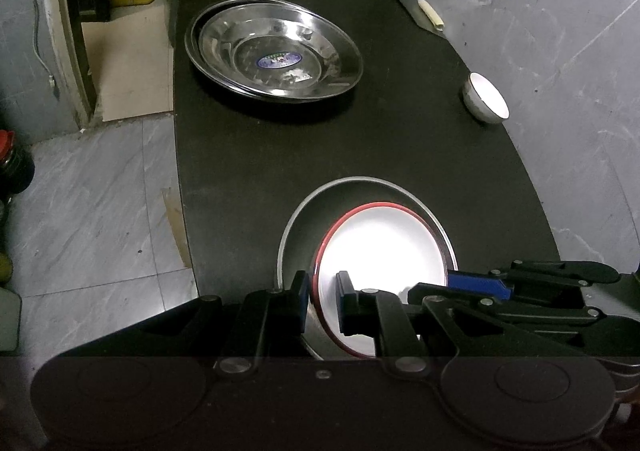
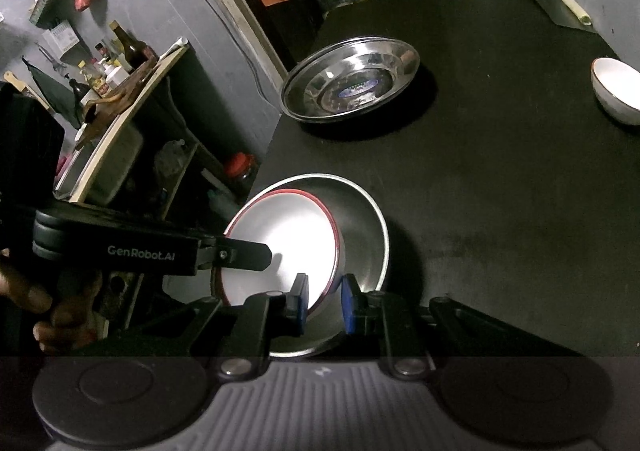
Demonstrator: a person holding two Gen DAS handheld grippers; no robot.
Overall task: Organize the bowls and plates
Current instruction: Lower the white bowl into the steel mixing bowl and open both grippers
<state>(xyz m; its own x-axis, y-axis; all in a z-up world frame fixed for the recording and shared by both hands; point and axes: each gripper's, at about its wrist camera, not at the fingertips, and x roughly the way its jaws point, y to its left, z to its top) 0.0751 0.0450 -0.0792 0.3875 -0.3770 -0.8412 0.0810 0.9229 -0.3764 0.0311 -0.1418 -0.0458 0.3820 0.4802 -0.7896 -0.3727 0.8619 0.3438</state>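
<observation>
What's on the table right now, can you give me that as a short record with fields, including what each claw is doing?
table: black top
far left: stacked steel plates
far right: small white bowl
near: red-rimmed white plate, tilted in grey pan
left claw: shut on the red-rimmed plate's rim
right claw: shut on the same plate's opposite rim

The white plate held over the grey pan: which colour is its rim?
Red. The white plate's rim shows best in the left wrist view.
</observation>
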